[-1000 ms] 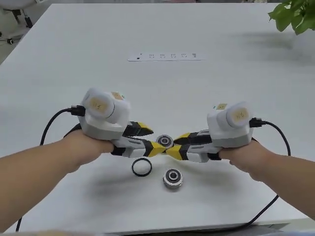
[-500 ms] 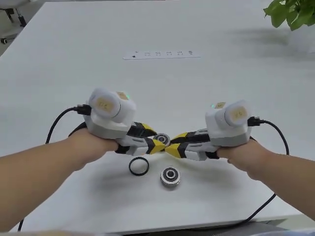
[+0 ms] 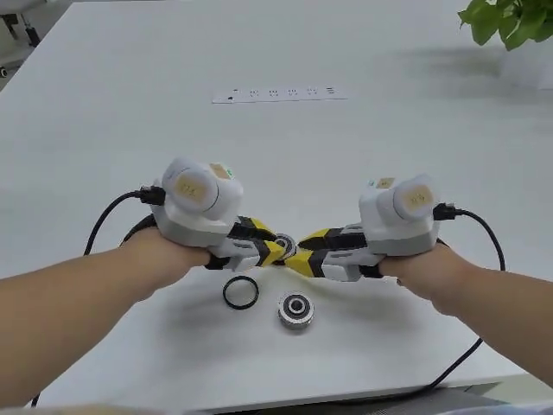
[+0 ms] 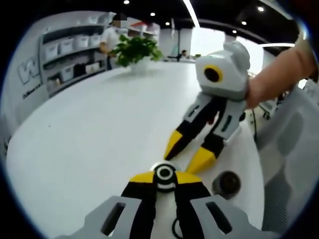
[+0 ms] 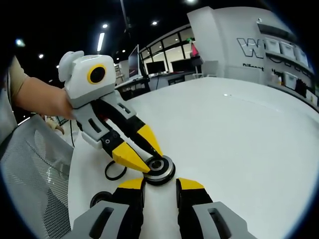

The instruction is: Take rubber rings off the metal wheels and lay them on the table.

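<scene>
Open-plan office or lab showroom: big white table (image 3: 389, 164) with a flush power strip (image 3: 279, 92), potted plant (image 4: 133, 49), wall shelves of storage bins (image 4: 65, 54), desks with monitors (image 5: 162, 64), mesh office chair (image 5: 35, 164), strip ceiling light (image 5: 101, 42)

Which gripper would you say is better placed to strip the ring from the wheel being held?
Right, most likely. The left gripper is shut on the wheel, steadying it, while the right gripper sits open just short of it, jaws facing its rim.

Black ring (image 3: 241, 292) lies flat beside one metal wheel (image 3: 295, 308); second wheel (image 3: 284, 247) held above
</scene>
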`<action>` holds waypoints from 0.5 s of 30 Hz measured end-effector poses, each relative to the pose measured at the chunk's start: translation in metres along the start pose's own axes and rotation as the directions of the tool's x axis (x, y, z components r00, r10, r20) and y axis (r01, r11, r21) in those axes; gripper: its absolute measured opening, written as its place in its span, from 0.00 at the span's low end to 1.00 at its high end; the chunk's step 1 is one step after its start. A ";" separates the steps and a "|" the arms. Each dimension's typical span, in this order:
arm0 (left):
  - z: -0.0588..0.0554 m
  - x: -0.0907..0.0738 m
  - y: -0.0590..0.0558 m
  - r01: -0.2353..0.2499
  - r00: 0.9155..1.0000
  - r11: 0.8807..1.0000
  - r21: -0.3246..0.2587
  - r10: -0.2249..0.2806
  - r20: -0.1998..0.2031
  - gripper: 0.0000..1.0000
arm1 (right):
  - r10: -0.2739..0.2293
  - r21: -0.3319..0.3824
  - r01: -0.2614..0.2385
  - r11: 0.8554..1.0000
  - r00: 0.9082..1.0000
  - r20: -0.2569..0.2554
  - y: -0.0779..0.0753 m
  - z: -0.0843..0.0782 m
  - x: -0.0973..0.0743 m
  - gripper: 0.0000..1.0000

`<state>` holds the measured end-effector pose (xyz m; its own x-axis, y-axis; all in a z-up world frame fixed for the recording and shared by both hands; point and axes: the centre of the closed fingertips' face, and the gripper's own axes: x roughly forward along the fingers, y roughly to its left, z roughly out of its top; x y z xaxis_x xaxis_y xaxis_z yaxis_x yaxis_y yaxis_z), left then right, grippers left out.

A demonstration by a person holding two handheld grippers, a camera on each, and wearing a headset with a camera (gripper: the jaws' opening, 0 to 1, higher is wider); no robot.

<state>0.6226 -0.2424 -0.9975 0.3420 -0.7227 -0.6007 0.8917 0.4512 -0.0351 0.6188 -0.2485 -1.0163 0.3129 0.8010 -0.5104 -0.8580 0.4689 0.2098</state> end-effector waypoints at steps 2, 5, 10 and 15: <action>0.000 0.000 -0.001 -0.006 1.000 1.000 0.011 0.006 -0.004 0.14 | 0.002 -0.003 -0.002 1.000 1.000 0.001 0.001 0.002 0.002 0.23; 0.000 0.000 0.001 -0.014 1.000 1.000 0.006 0.014 -0.003 0.14 | 0.006 -0.016 -0.006 1.000 1.000 0.002 0.004 0.004 0.006 0.25; 0.000 0.001 0.002 -0.021 1.000 1.000 -0.001 0.021 -0.002 0.14 | 0.000 -0.044 0.000 0.999 1.000 -0.011 0.004 0.003 0.009 0.26; 0.000 0.002 0.002 -0.025 1.000 1.000 -0.006 0.025 0.000 0.14 | -0.005 -0.048 0.005 0.999 1.000 -0.008 0.003 0.002 0.007 0.23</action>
<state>0.6247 -0.2432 -0.9986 0.3638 -0.7113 -0.6014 0.8813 0.4719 -0.0251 0.6189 -0.2407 -1.0174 0.3138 0.7956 -0.5182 -0.8753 0.4539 0.1669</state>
